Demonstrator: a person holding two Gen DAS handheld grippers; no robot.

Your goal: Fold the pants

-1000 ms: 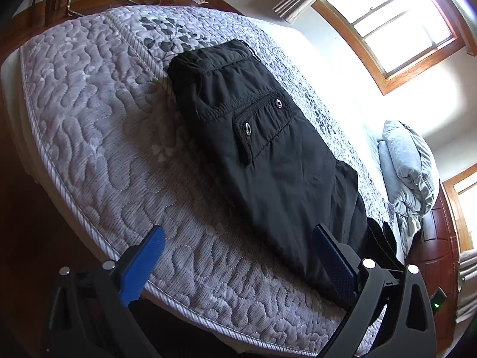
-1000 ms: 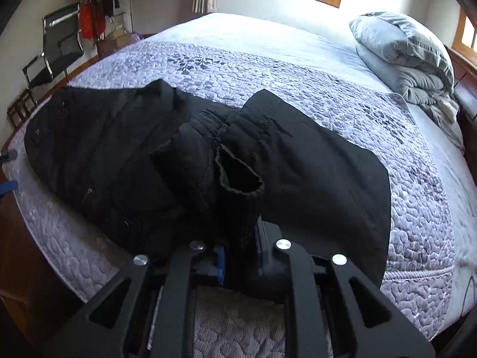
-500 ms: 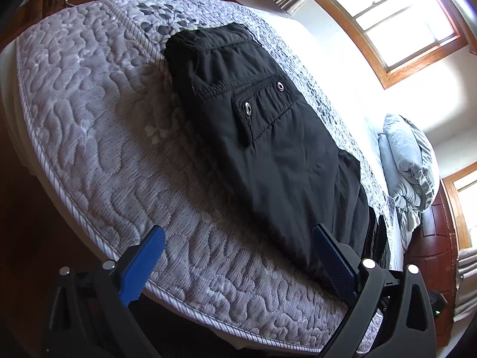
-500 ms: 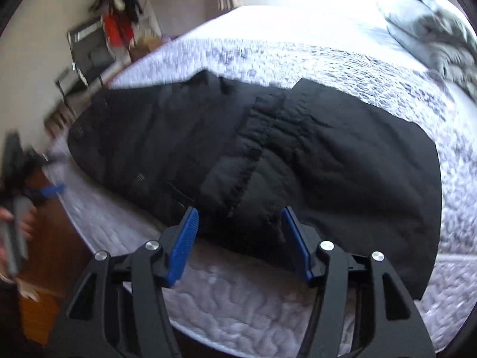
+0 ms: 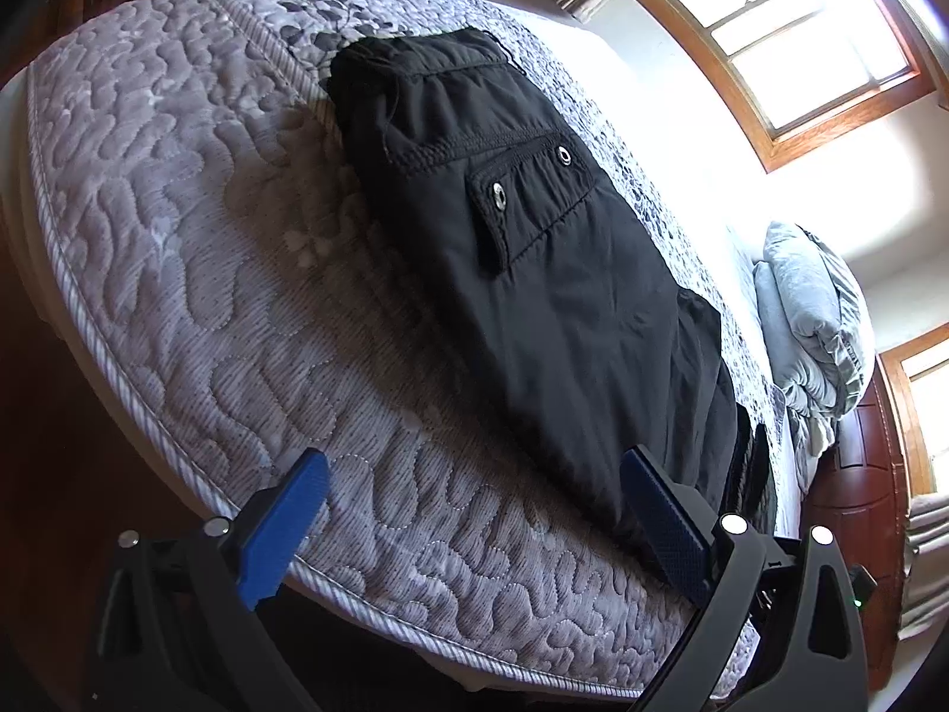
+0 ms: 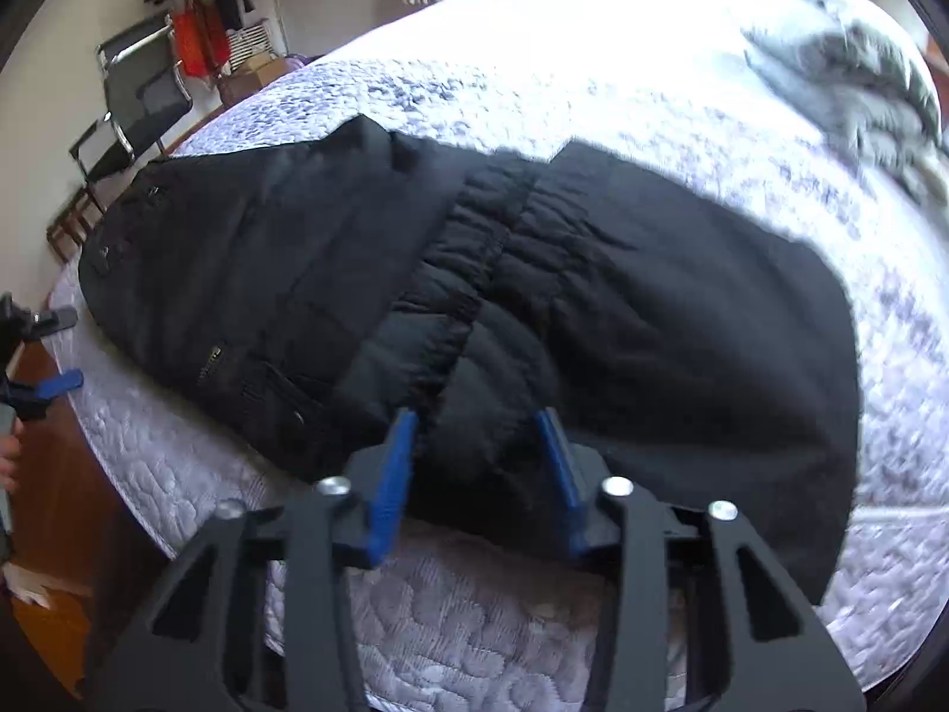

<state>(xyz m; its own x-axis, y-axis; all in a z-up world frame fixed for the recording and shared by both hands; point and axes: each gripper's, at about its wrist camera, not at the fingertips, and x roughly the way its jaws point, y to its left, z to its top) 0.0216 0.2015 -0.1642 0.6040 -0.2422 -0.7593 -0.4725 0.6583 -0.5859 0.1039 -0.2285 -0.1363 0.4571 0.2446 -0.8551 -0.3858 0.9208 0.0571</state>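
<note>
Two handheld grippers work over the grey quilted mattress (image 5: 196, 273), on which the black nylon pants (image 5: 534, 273) lie folded over near its front edge. Right gripper (image 6: 477, 463): jaws narrowed after closing, straddling a bunched fold of pants, grip unconfirmed. Left gripper (image 5: 474, 510): jaws wide, empty, above the mattress edge.

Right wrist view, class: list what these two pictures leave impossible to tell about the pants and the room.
- Right wrist view: pants near edge hidden behind right gripper.
- Same view: pillows blurred.
- Left wrist view: pants' far end cut off behind left gripper.
</note>
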